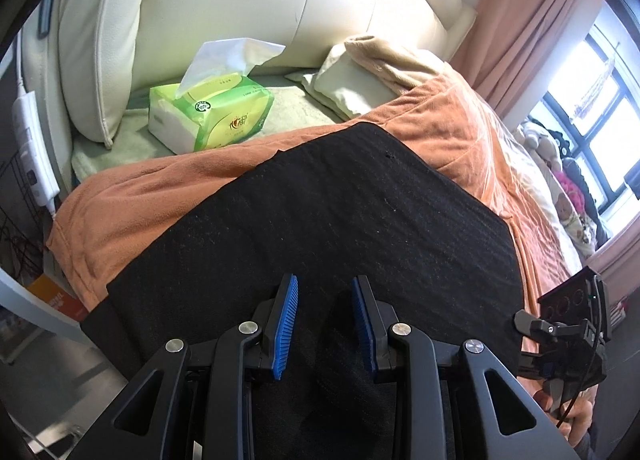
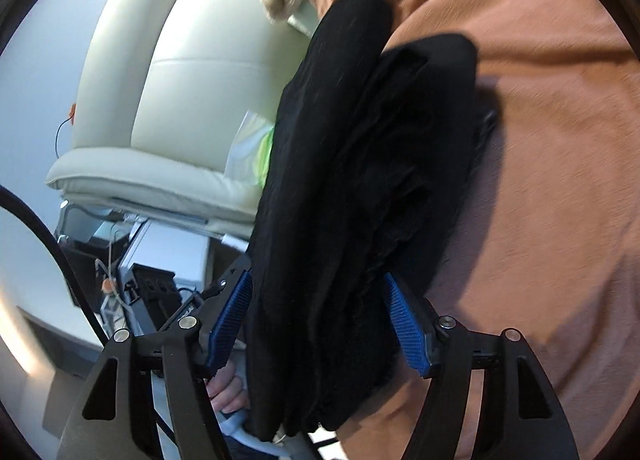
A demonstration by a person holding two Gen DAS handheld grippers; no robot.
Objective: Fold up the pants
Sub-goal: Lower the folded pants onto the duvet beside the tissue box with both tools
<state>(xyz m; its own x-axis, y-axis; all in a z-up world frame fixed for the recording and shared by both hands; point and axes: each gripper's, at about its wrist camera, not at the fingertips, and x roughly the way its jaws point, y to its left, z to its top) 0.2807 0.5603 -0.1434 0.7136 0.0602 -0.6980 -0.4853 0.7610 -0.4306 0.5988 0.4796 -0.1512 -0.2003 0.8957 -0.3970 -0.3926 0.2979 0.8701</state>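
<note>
Your left claw (image 1: 325, 322) hangs parted over the flat black pants (image 1: 320, 220) on the orange blanket (image 1: 160, 192), gripping nothing; your right claw (image 2: 318, 320) straddles a bunched fold (image 2: 360, 180), pads wide, likely releasing or regrasping; pinch unclear.

Plain black pants (image 1: 320, 216) lie ahead of the black left claw (image 1: 324, 324) with ribbed blue pads (image 1: 286, 326), over an orange blanket (image 1: 132, 196); beyond, a green-yellow tissue pack (image 1: 212, 112) and cream headboard (image 1: 248, 0).
</note>
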